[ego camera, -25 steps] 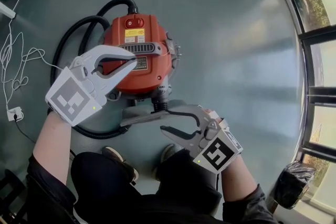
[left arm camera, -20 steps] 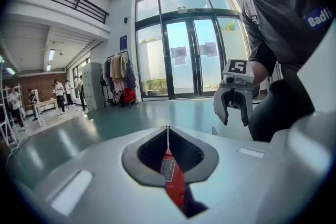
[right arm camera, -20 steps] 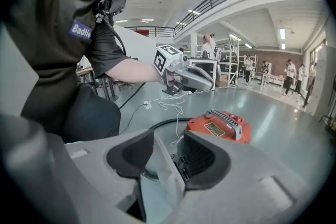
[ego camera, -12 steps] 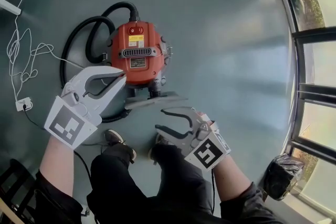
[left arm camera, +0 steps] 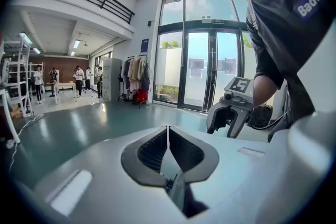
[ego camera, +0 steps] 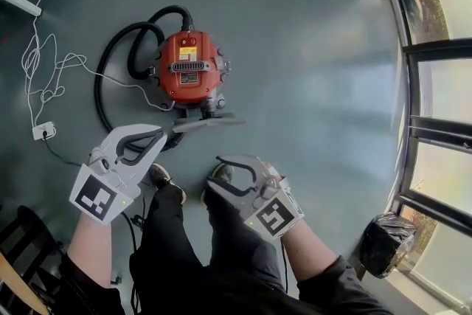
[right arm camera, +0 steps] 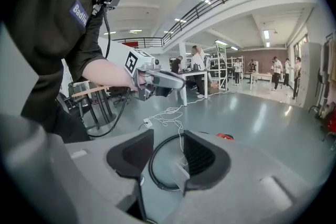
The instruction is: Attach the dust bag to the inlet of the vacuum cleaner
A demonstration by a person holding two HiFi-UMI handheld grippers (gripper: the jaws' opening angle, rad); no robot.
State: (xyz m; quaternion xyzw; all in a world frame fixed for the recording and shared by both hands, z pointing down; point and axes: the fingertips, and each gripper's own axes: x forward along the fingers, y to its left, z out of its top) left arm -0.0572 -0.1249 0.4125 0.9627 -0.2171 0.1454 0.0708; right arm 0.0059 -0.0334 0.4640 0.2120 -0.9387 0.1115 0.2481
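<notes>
Nearby the rounded red vacuum cleaner (ego camera: pixel 188 74), left gripper (ego camera: pixel 161 139) holds its ribbed fingers (left arm camera: pixel 151 151) together, empty; right gripper (ego camera: pixel 214 173), apart.

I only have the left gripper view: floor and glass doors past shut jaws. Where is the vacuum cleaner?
Observer: Head view shows the red vacuum cleaner on the floor, ahead of the left gripper and right gripper, touched by neither.
Operator: Anything at its inlet?
Observer: A flat grey piece juts from its near side; whether that is the dust bag, I cannot tell.
Operator: What lies past the right jaws?
Observer: Through their open gap, its own view shows the black hose.
</notes>
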